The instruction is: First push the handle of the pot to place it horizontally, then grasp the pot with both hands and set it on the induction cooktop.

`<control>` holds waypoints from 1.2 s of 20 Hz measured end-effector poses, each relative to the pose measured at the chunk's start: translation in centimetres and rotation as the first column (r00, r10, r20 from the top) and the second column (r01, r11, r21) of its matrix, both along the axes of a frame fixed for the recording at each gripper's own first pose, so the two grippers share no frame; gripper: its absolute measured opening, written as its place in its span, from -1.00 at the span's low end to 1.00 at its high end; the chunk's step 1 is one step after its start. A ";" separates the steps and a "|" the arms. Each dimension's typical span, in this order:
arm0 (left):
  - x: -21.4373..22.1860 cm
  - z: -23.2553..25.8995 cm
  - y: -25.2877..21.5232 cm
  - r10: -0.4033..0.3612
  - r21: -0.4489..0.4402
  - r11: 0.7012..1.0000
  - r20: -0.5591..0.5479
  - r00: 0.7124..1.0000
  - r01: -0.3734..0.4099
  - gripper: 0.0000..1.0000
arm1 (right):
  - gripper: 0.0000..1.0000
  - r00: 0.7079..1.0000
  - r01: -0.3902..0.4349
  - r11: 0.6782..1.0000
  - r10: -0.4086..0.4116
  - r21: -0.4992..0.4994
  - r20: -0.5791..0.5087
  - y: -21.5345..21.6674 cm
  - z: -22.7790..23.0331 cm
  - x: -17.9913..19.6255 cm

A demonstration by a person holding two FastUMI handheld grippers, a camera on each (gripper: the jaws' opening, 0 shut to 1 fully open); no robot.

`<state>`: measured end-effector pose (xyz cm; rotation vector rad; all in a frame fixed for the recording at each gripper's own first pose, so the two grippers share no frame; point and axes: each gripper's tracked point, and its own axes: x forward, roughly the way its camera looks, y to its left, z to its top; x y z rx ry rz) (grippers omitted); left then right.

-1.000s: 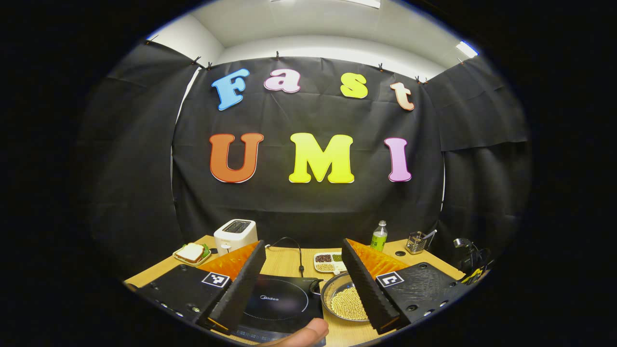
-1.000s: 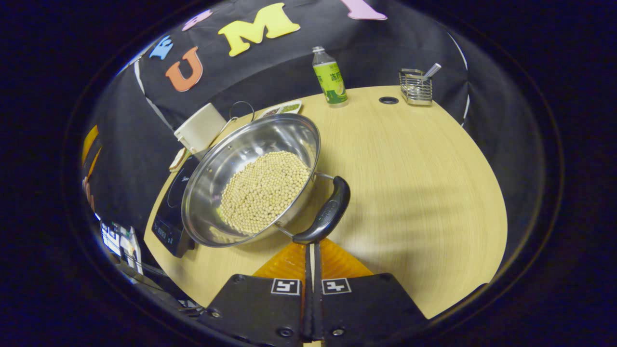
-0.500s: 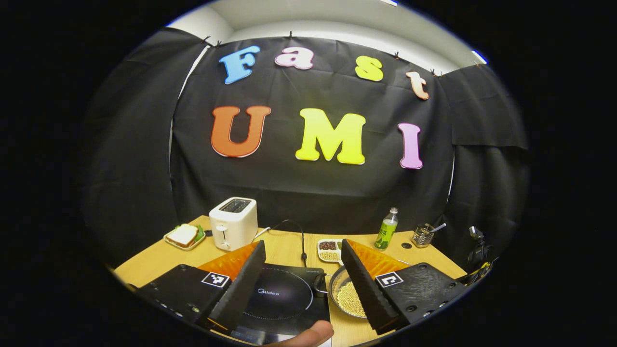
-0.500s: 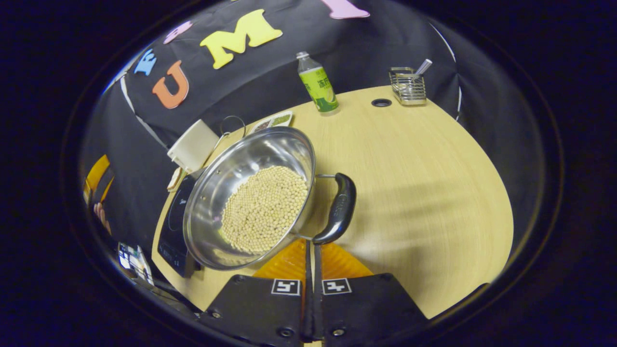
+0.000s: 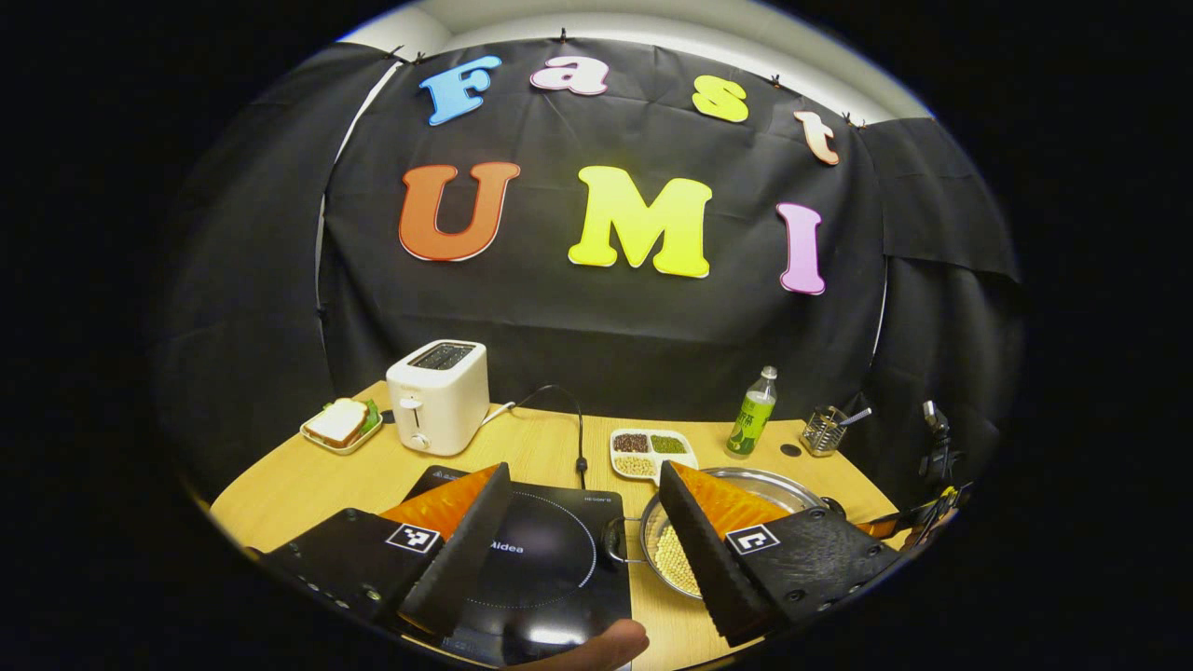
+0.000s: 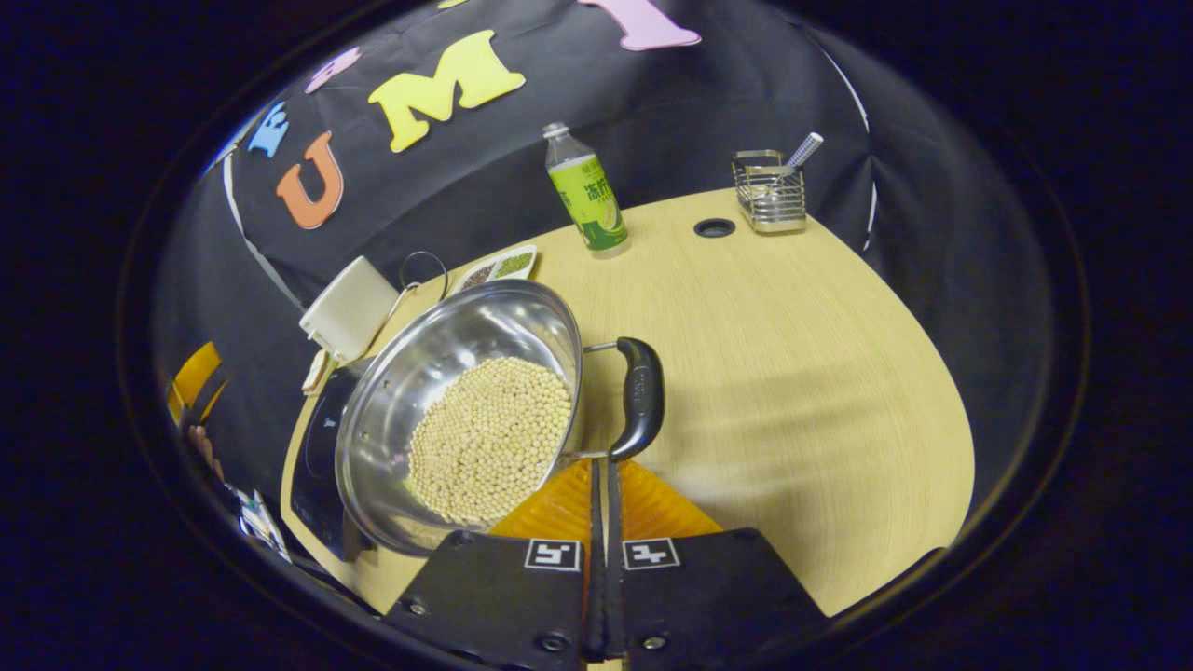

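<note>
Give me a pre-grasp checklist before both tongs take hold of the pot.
1. Right tongs shut, tip at the pot handle: ok for pushing, not ok for grasping.
2. Left tongs open: ok.
3. Handle pushed fully horizontal: cannot tell.
4. Pot of beans upright on the table, beside the induction cooktop: ok.
5. Cooktop surface bare: ok.
6. Pot's opposite handle within reach of the left tongs: likely ok.

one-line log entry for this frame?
phase: handle push | right gripper: shut, tips at pot handle | left gripper: open above cooktop | pot: on table
</note>
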<state>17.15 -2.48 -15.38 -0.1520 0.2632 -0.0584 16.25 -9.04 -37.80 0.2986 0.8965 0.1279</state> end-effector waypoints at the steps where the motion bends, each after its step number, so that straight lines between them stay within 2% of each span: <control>1: 0.0 -0.5 -0.2 -0.002 0.004 1.000 -0.013 1.000 0.002 0.92 | -0.93 1.000 0.009 1.000 -0.009 -0.007 0.012 -0.5 0.2 -0.2; 7: 0.8 -3.7 -3.1 -0.044 0.019 0.999 -0.098 0.994 0.046 0.91 | -0.92 0.993 0.053 0.996 -0.045 -0.073 0.110 -3.0 2.8 -0.8; 8: 0.8 -4.6 -3.4 -0.047 0.019 0.999 -0.120 0.992 0.049 0.91 | -0.98 0.983 0.062 0.995 -0.048 -0.076 0.175 -3.1 4.1 -0.4; 10: 1.1 -6.3 -4.1 -0.050 0.024 0.998 -0.165 0.985 0.055 0.92 | -0.93 0.948 0.090 0.991 -0.053 -0.103 0.314 -3.6 6.9 0.8; 12: 1.5 -8.0 -4.8 -0.058 0.031 0.997 -0.215 0.975 0.066 0.92 | -0.92 0.925 0.113 0.984 -0.052 -0.141 0.377 -4.2 8.5 1.3; 13: 1.8 -8.6 -5.1 -0.064 0.032 0.997 -0.236 0.970 0.073 0.92 | -0.81 0.922 0.101 0.985 -0.041 -0.137 0.384 -3.5 8.4 1.8; 14: 2.2 -9.1 -5.3 -0.069 0.035 0.996 -0.251 0.966 0.080 0.92 | -0.60 0.924 0.095 0.987 -0.038 -0.131 0.381 -2.9 8.2 2.1; 17: 2.8 -10.6 -6.0 -0.070 0.060 0.994 -0.284 0.956 0.090 0.92 | 0.99 0.941 0.131 0.981 -0.078 -0.140 0.330 -3.1 6.4 3.3; 19: 3.1 -11.3 -6.1 -0.073 0.060 0.994 -0.306 0.949 0.095 0.92 | 0.93 0.953 0.116 0.986 -0.077 -0.120 0.293 -2.3 5.2 3.9; 20: 3.4 -11.7 -6.1 -0.073 0.061 0.993 -0.319 0.945 0.097 0.92 | 1.00 0.958 0.105 0.988 -0.069 -0.117 0.277 -1.8 4.7 4.2; 22: 3.6 -12.6 -6.2 -0.071 0.057 0.994 -0.356 0.932 0.097 0.92 | 0.93 0.965 0.095 0.987 -0.061 -0.126 0.253 -1.6 3.8 4.8; 24: 3.7 -13.7 -6.4 -0.070 0.036 0.995 -0.399 0.914 0.092 0.92 | 1.00 0.972 0.087 0.987 -0.055 -0.132 0.229 -1.3 2.9 5.5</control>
